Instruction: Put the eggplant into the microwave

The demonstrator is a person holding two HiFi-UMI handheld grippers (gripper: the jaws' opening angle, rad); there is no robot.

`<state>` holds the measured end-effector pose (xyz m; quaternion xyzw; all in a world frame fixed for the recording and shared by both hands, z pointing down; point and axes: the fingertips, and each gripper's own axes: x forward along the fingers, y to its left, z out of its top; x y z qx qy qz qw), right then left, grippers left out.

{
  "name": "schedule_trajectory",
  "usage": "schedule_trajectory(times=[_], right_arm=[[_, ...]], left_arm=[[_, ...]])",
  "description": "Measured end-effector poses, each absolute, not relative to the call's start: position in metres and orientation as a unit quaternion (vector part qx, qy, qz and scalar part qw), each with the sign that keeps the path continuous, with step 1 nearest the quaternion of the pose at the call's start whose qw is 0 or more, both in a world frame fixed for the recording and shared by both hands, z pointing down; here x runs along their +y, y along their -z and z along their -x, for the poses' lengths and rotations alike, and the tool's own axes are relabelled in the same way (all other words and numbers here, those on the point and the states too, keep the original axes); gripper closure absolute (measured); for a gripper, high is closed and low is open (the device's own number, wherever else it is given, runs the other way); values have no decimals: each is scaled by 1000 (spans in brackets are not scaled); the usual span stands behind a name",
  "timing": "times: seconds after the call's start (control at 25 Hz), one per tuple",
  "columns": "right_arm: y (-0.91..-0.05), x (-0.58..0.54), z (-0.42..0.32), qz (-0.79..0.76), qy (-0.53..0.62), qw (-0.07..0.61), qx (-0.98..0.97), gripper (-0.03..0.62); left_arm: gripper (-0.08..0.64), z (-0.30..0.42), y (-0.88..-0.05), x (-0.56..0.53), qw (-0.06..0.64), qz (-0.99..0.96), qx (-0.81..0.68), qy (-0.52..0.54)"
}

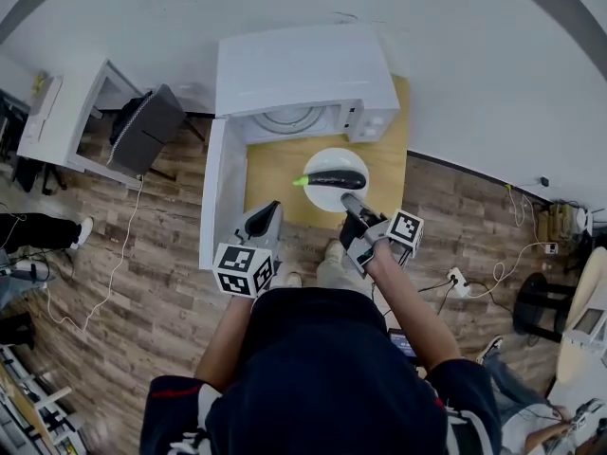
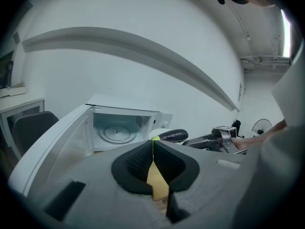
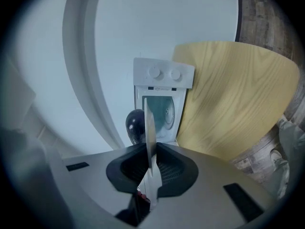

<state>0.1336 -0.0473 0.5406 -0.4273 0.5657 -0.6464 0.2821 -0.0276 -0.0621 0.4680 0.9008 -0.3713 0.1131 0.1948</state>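
A dark purple eggplant (image 1: 334, 179) with a green stem lies on a white plate (image 1: 334, 158) on the wooden table, in front of the open white microwave (image 1: 303, 69). My right gripper (image 1: 348, 200) is shut on the plate's near rim. In the right gripper view the plate (image 3: 148, 125) shows edge-on between the pads, with the eggplant (image 3: 136, 123) resting on it. My left gripper (image 1: 273, 208) hovers shut with nothing in it, left of the plate. From the left gripper view the eggplant (image 2: 172, 135) lies beyond the closed jaws (image 2: 153, 144).
The microwave door (image 1: 216, 192) swings out to the left, beside my left gripper. Its glass turntable (image 2: 116, 131) is bare. The light wooden table (image 1: 275, 164) is small, with wood floor around it. A desk and chair (image 1: 142, 131) stand at the left.
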Motion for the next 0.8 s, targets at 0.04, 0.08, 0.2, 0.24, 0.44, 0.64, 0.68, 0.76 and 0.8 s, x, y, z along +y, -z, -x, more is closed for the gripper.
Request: schedule_trajectory(times=[0.04,0.08,0.2,0.24,0.44,0.64,0.68,0.76,0.8], right_arm=[[-541,-53,-136,423,650,276,568,563],[-541,-59,-137,418,652,271,571,563],[-545,-75,-142,404,661,254,580,563],[-547,-80,-143,399,664,249,581,563],[-552,-97,-146,377,678,226,589,563],[-557,-109,-151,357,687,206,599,563],[-559,-110,-153,354,688,202,600,563],[-563,-115,-156,350,691,195,602,563],[-564,-117,-157,348,692,192,602,563]], left_arm=[[543,25,-468,-66,196,-898,-378,-112],[543,23,-468,-70,198,-895,-384,-110],[543,16,-471,-81,203,-886,-403,-106],[542,14,-472,-83,204,-883,-410,-107],[543,11,-476,-87,210,-865,-442,-110],[543,6,-479,-89,213,-849,-470,-109],[542,5,-481,-89,215,-847,-475,-108],[543,2,-485,-90,218,-842,-482,-108],[542,0,-486,-90,219,-840,-484,-109]])
